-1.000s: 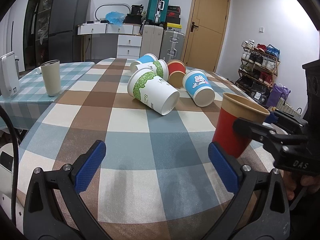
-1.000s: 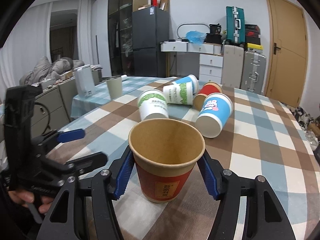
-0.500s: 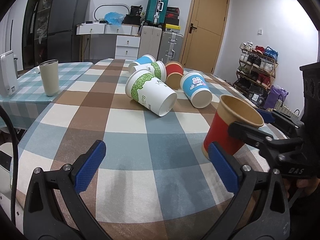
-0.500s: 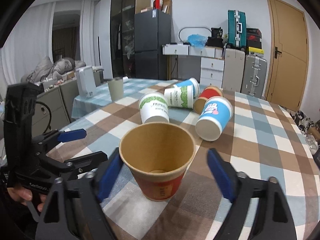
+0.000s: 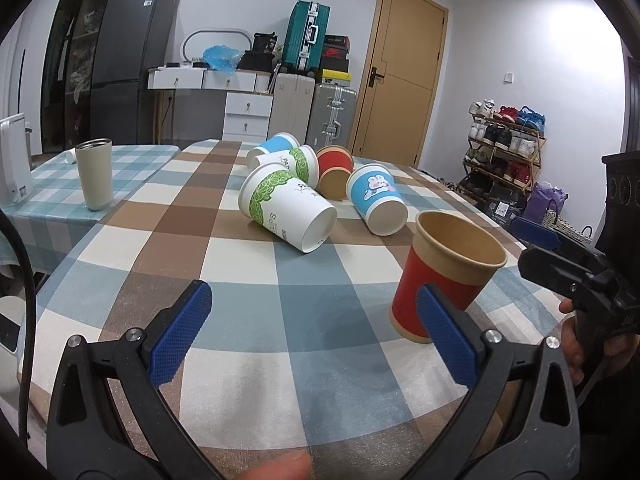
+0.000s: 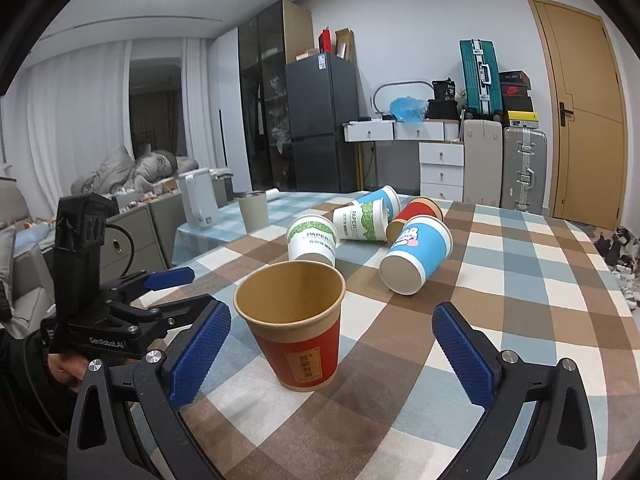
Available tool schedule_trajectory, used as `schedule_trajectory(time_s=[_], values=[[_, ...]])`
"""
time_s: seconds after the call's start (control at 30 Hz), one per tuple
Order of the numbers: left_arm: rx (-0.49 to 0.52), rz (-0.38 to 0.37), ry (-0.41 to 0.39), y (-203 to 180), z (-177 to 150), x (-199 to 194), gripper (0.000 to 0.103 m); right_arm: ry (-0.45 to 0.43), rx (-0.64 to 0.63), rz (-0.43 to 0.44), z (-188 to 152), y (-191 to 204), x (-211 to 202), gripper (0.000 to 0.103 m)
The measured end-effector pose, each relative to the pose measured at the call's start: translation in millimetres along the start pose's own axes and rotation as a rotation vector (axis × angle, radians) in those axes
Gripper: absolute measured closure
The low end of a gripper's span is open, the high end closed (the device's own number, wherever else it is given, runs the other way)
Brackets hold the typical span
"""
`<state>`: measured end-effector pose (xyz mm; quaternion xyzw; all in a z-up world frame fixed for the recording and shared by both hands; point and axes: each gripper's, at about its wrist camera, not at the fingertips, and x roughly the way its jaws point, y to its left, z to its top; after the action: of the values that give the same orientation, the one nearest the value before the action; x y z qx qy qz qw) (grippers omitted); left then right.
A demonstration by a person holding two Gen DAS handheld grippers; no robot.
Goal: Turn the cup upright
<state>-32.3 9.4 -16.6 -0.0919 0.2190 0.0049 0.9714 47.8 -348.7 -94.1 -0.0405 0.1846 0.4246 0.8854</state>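
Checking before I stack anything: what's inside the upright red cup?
The red cup shows only bare brown inner walls in the right wrist view. Its near rim hides the cup's floor, so the bottom cannot be checked.

The left wrist view is taken low over the near edge of the checked table (image 5: 248,364), and it is turned toward the far wall with the door (image 5: 404,76). The right wrist view is taken from the right side of the same table (image 6: 520,280), equally low, and it is turned more to the left, toward the fridge (image 6: 320,120). Both views are near the upright red cup (image 5: 448,276) (image 6: 296,320). The lying cups (image 5: 288,208) (image 6: 416,256), the table and the suitcases (image 5: 306,42) (image 6: 480,74) are shared by both. Each gripper is seen by the other camera.
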Motion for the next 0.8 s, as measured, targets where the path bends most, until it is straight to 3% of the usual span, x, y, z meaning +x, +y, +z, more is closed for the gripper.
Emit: schedule_trajectory(time_s=[0.8], values=[[0.057,-0.033,-0.048,-9.6,-1.3,-8.5,0.001,0.004,0.028,0.026,-2.1,-6.6,0.8,0.0]])
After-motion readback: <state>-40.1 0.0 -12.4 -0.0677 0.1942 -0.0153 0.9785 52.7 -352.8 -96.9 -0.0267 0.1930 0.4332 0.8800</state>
